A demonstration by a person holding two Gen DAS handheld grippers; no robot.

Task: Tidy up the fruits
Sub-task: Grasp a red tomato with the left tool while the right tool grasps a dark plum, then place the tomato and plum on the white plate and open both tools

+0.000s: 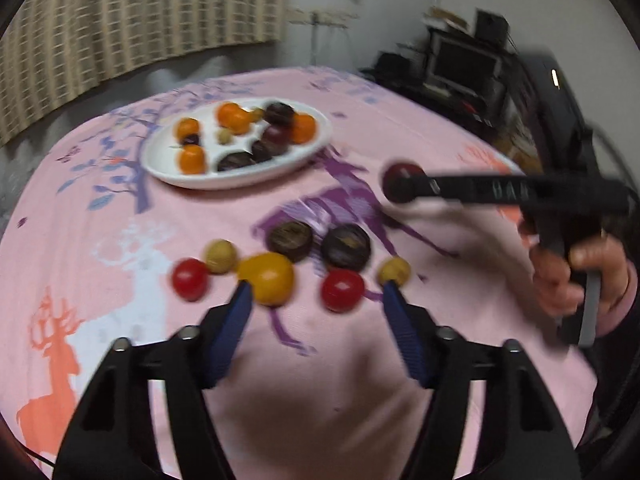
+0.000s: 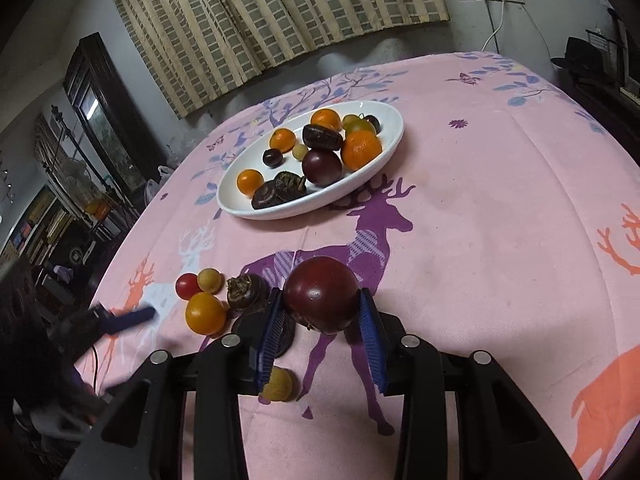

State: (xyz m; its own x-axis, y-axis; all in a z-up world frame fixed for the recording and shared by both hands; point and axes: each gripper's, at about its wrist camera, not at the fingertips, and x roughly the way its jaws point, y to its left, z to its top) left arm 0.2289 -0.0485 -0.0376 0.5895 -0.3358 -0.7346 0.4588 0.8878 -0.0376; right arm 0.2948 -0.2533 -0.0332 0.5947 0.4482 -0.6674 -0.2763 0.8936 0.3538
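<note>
My right gripper (image 2: 320, 300) is shut on a dark red plum (image 2: 321, 294) and holds it above the pink cloth; it also shows in the left wrist view (image 1: 402, 188). My left gripper (image 1: 316, 288) is open and empty, its blue fingers on either side of a red cherry tomato (image 1: 342, 290), with a yellow-orange fruit (image 1: 269, 278) at the left fingertip. A white oval plate (image 2: 376, 176) holds several oranges, plums and dark brown fruits; it lies far from both grippers. Loose fruits lie near the left gripper: two dark brown ones (image 1: 291, 240), tan ones (image 1: 220, 255), another tomato (image 1: 190, 279).
The table has a pink cloth with deer prints (image 2: 500, 220). A patterned curtain (image 2: 280, 12) hangs behind it. Dark furniture (image 1: 464, 64) stands beyond the far right edge. A tan fruit (image 2: 279, 385) lies under my right gripper's left finger.
</note>
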